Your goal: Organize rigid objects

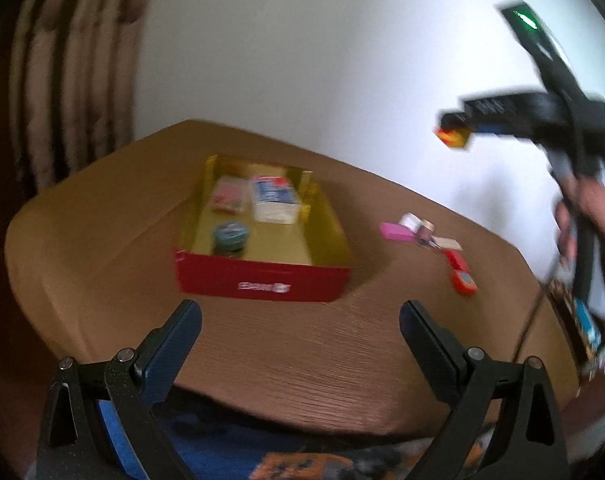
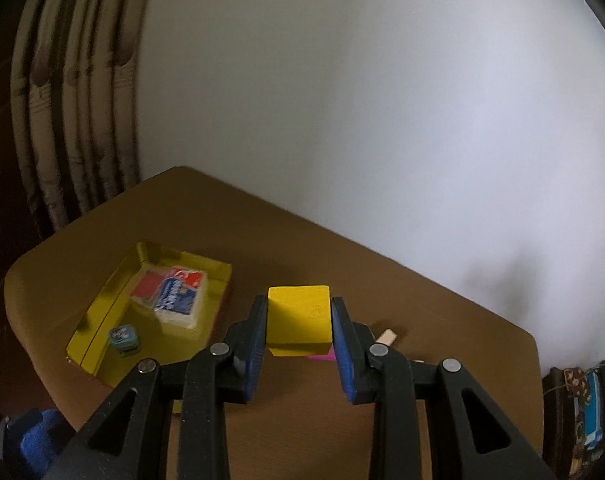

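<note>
Looking along the left gripper [image 1: 300, 322], its two fingers stand wide apart with nothing between them, hovering low over the near edge of the wooden table [image 1: 102, 240]. Beyond them sits the red box [image 1: 262, 280] with its gold-lined inside, already holding a round teal tin [image 1: 230, 236], a white-and-blue packet [image 1: 274, 198] and a red-and-white packet [image 1: 227, 196]. To its right, loose on the table, lie a pink eraser-like block [image 1: 394, 232], small tape rolls [image 1: 416, 224] and an orange-red item [image 1: 460, 276]. The right gripper [image 1: 454, 136] shows high at the right, blurred, carrying something.

From the right wrist view, the right gripper is clenched on a yellow block [image 2: 298, 316], pads flat against its two side faces, held above the table just right of the box.

To place it well, I judge the block should travel leftward over the box's bare floor, near the tin but clear of it, come down level, and be released only once it rests on the bottom. The left gripper could steady the box wall if it slides.
</note>
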Motion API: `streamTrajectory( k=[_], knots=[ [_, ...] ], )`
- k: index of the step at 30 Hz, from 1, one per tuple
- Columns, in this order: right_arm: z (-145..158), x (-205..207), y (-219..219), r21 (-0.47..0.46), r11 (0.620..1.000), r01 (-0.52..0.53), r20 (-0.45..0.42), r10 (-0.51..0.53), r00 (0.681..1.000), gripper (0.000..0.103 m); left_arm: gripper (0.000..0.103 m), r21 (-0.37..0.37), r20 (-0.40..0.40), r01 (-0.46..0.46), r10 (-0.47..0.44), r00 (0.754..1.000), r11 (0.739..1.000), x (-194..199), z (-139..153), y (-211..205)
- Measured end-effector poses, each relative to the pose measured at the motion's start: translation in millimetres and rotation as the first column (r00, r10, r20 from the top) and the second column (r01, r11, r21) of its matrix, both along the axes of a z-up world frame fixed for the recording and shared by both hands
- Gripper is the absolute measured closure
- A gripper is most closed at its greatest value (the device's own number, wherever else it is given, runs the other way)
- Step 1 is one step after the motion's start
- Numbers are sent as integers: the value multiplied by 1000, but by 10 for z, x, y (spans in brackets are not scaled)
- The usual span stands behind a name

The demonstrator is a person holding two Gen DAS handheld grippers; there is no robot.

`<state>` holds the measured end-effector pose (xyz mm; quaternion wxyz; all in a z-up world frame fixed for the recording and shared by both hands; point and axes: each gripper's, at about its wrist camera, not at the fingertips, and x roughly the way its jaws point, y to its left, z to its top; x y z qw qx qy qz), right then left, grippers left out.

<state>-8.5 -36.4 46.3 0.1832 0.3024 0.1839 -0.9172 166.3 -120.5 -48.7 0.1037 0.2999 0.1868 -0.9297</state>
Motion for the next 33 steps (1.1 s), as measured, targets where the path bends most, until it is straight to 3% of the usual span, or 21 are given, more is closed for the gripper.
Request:
streamTrajectory(
  k=[5,11,19,33],
  knots=[
    [-149,79,-194,10,999,-49,32,48,998,72,5,49,17,-130,129,991,990,50,-50,-248],
    [-327,160,-471,14,995,-103,81,102,992,72,4,55,43,-217,215,976,975,101,-95,-386],
    [-672,276,-769,39,984,-174,145,167,975,72,4,69,87,-239,233,969,969,88,-190,-449],
    [-1329,183,-997,-26,982,-187,267,187,945,72,4,91,141,-249,235,962,964,32,-300,-454]
  ],
)
